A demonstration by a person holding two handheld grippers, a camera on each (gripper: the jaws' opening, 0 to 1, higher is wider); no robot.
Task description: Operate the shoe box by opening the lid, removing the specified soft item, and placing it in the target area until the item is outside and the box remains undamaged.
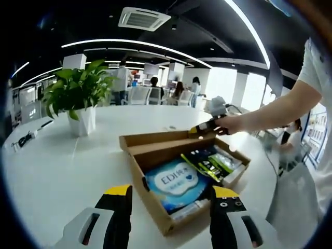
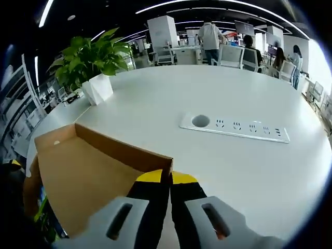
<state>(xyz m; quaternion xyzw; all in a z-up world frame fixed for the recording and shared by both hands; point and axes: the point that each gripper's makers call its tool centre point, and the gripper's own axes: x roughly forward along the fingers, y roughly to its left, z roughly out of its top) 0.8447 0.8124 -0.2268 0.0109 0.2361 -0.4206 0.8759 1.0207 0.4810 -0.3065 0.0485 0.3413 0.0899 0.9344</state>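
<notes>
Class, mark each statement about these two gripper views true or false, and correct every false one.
1. The shoe box lies open. True.
2. The right gripper is pinching the box lid. True.
3. The left gripper is clamped on the blue soft pack. False: its jaws stand apart, one on each side of the pack.
4. The potted plant stands inside the box. False: it stands on the white table, apart from the box.
5. A power strip is set in the table. True.
</notes>
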